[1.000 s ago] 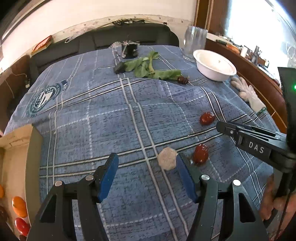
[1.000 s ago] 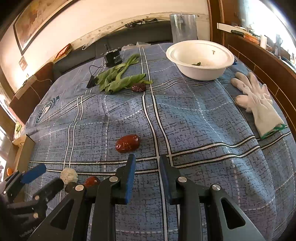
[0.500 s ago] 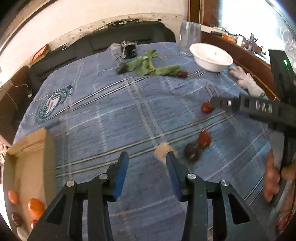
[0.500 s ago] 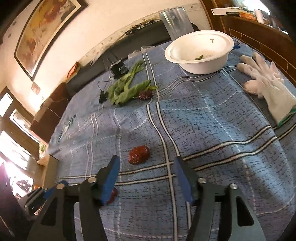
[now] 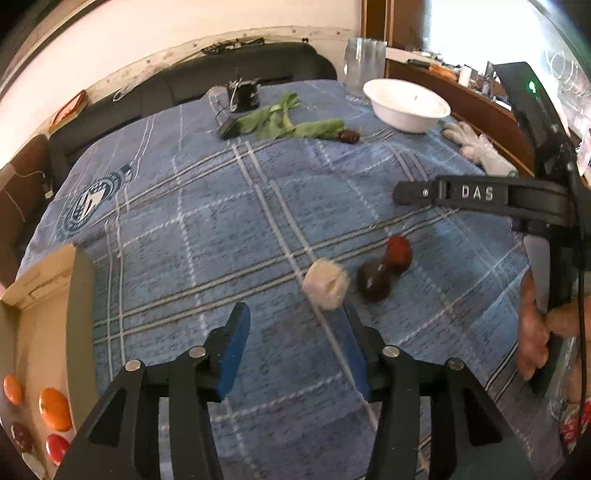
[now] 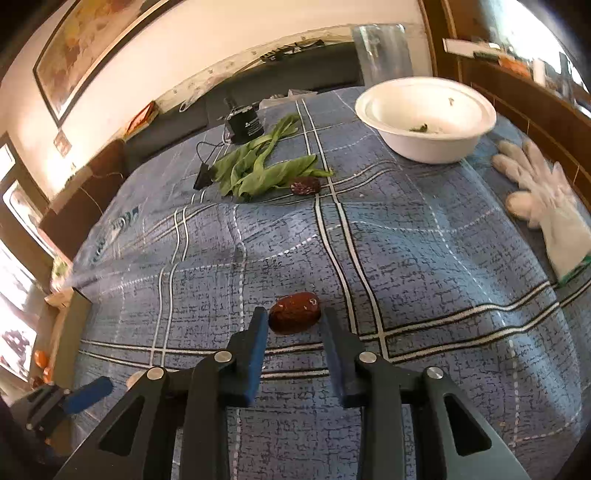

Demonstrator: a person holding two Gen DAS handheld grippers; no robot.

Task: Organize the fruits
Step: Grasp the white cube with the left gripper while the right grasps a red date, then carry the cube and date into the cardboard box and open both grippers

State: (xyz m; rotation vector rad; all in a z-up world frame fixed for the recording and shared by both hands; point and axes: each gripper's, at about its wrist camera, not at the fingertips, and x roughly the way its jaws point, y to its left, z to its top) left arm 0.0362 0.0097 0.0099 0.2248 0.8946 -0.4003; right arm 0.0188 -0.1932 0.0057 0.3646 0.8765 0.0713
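Daylit room, strong fisheye warp, some blur

Light floods in from a blown-out window [image 5: 476,33] at the upper right of the left wrist view and from glaring panes [image 6: 14,258] at the left edge of the right wrist view. The blue checked cloth [image 6: 424,266] is evenly lit with soft shadows. Straight lines bow toward dark corners; the pale lump [image 5: 327,282] is smeared.

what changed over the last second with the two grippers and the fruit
The right gripper opened from nearly closed and advanced on the red date, which now sits just ahead of its open fingertips, not yet gripped. The left gripper, open, pulled back from the pale round fruit, narrowed, then widened again; that fruit now sits just ahead of its right finger. White bowl, leafy greens and glove stayed put.
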